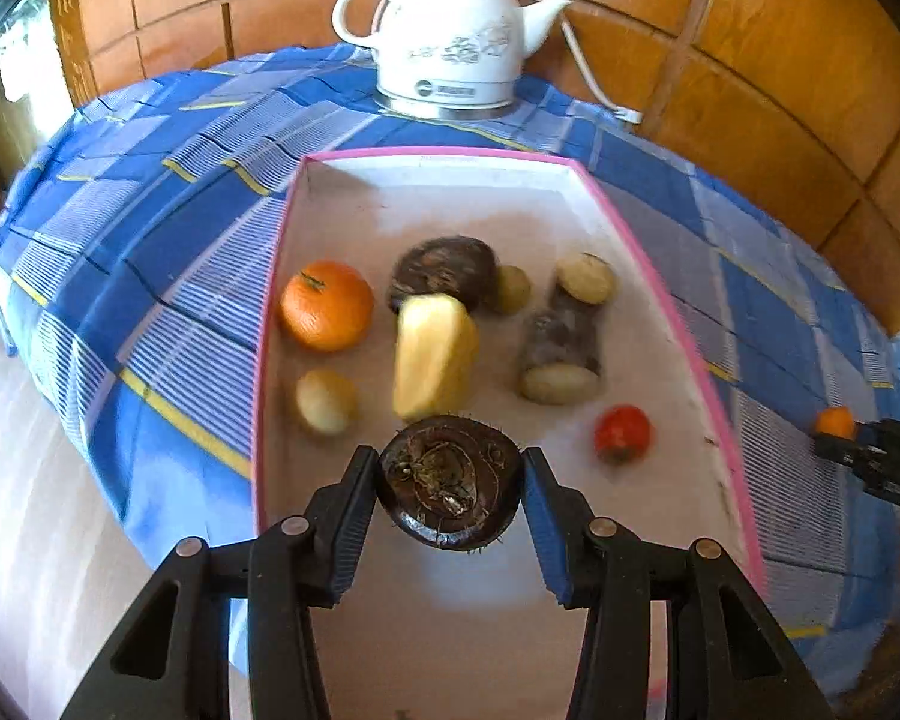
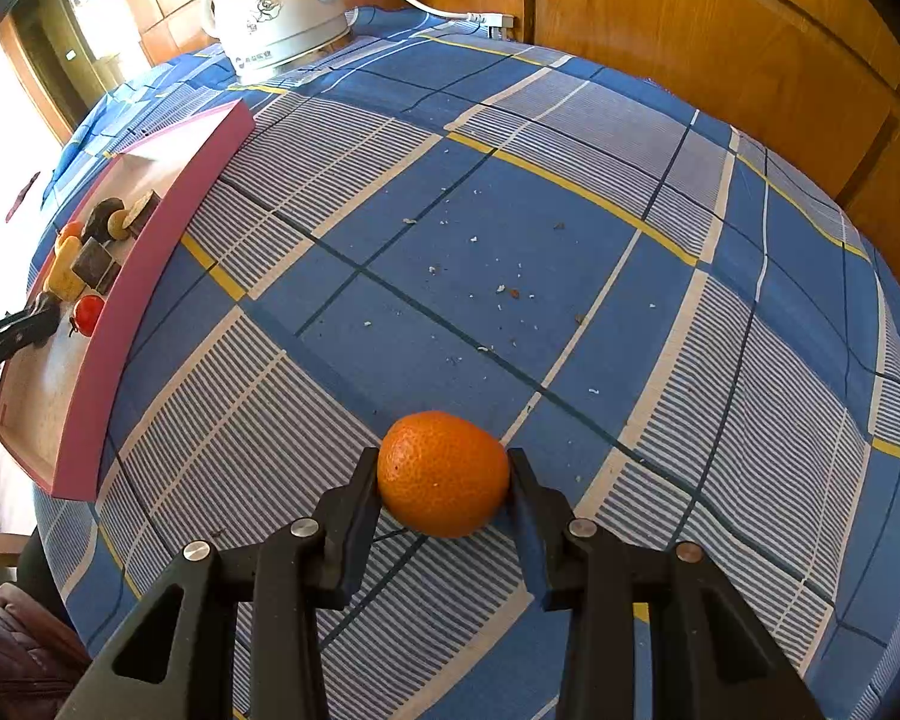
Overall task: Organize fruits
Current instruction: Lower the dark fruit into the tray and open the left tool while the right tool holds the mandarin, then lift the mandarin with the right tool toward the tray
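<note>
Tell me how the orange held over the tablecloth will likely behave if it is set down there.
The orange looks round, so on the flat tablecloth it may roll. Its peel looks dimpled, so the right tongs probably grip it without slipping. It seems firm, not fragile.

The left gripper (image 1: 450, 483) is seen at the bottom centre of the left wrist view, angled steeply downward, its blue-padded fingers (image 1: 354, 516) pressed against the sides of a dark, hairy round tuber (image 1: 450, 480). The right gripper (image 2: 444, 474) is held at the bottom centre of the right wrist view, likewise pitched down, its fingers (image 2: 357, 504) clamped on a mandarin (image 2: 444, 474).
</note>
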A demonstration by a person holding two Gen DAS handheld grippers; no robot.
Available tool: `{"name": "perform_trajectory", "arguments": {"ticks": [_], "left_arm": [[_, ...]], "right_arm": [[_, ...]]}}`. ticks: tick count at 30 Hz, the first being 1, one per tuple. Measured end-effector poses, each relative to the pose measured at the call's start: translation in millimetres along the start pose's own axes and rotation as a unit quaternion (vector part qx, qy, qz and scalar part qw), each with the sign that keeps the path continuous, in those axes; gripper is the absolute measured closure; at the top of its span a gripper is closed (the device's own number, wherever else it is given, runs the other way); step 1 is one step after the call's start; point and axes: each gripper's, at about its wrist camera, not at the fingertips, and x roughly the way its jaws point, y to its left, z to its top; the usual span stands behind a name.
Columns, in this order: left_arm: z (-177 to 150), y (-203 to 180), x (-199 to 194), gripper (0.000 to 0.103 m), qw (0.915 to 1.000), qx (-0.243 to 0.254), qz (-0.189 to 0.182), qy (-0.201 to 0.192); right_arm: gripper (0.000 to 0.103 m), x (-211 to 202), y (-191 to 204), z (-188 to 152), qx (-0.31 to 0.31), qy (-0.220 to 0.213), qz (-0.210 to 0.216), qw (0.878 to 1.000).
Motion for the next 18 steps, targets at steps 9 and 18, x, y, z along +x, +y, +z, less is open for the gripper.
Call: {"name": "perform_trajectory", "arguments": {"ticks": [9,18], "left_arm": [[11.5,3.6,8.9,0.047,0.9998,-0.004,0.012,-0.018],[-3.0,8.0,-7.1,0.033,0.9988,-0.026,0.022,-0.034]], "right_arm": [[0.063,0.1,-0.6,-0.2,0.000,0.000,0.000,1.000],[0.062,-0.1,-0.6,0.5,0.002,0.002,0.000,1.000]]}}
